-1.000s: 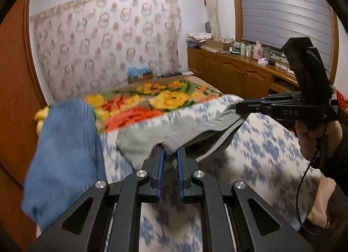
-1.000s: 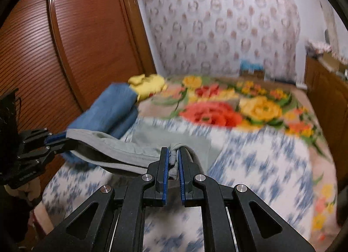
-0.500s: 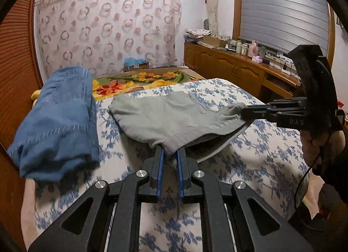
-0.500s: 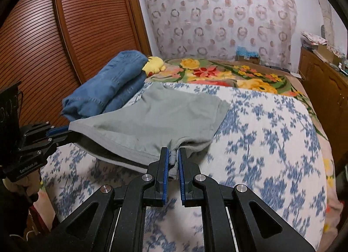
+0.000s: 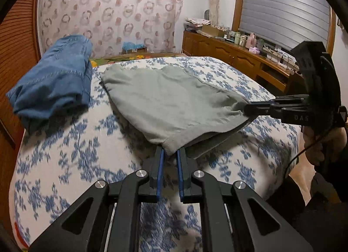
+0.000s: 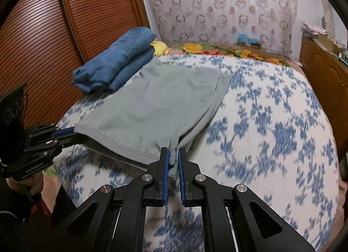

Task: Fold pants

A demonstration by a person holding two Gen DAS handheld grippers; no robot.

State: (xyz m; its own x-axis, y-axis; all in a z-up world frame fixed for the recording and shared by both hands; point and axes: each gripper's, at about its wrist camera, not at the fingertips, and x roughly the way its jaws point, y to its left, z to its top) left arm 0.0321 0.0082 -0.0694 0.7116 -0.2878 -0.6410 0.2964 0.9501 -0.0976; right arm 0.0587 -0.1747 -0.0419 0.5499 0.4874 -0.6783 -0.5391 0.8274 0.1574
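Gripping grey pants (image 5: 174,102) at both near corners: left gripper (image 5: 170,154) and right gripper (image 6: 173,154) each clamped on the hem. Spread flat across blue-flowered bedspread (image 6: 271,121), near edge lifted slightly, folded blue jeans (image 5: 54,82) just beside.

Grey-green pants (image 5: 174,102) — doubled over, flat on the bed
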